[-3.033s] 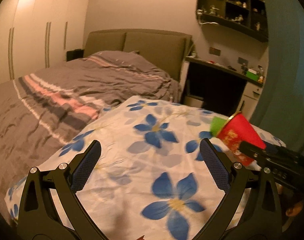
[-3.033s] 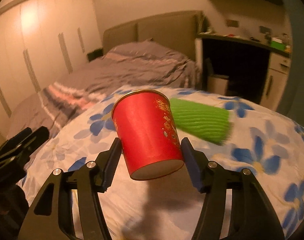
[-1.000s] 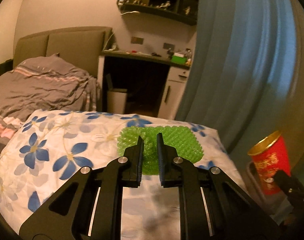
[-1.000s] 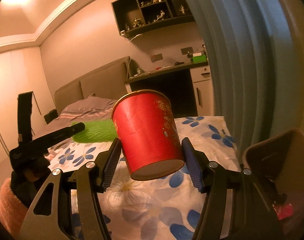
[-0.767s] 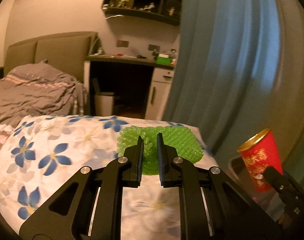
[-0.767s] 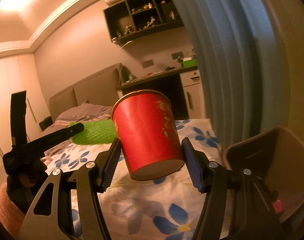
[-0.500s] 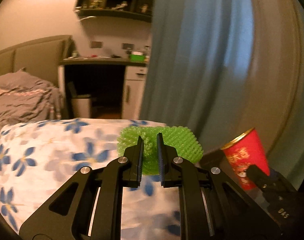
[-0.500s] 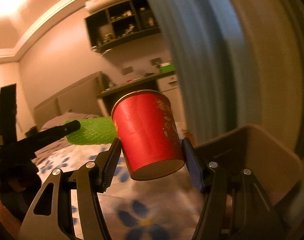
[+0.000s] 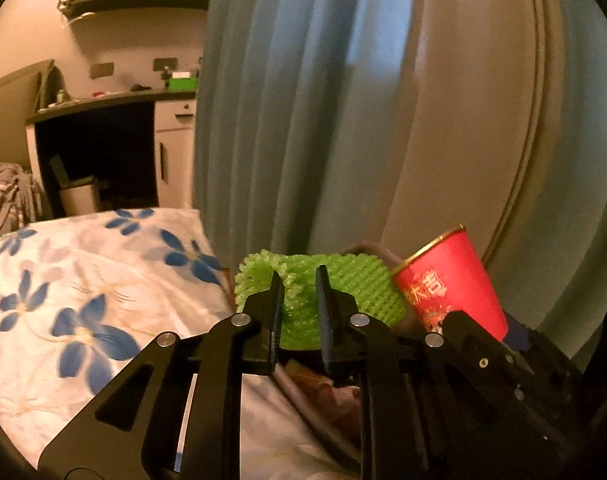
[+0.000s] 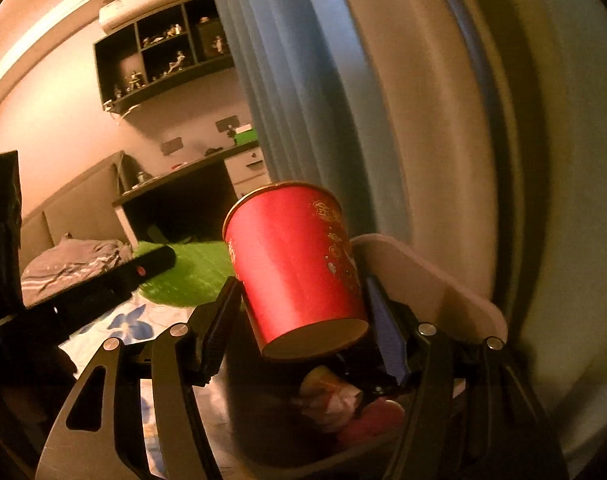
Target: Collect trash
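— Where's the red cup [image 10: 299,272]?
— Clamped in the right gripper [image 10: 301,330], tilted above the trash bin [image 10: 431,280].
— And the green foam net [image 9: 347,284]?
— Between the left gripper [image 9: 299,300] jaws, which are opening, beside the flowered bed cover [image 9: 83,280].

cup [image 10: 299,264]: red paper, smooth, gold print
foam net [image 9: 355,280]: green plastic mesh, bumpy, beside cup
bedsheet [image 9: 83,280]: floral cloth, matt
curtain [image 9: 283,100]: blue cloth, behind cup
bin [image 10: 443,292]: matt plastic, under cup
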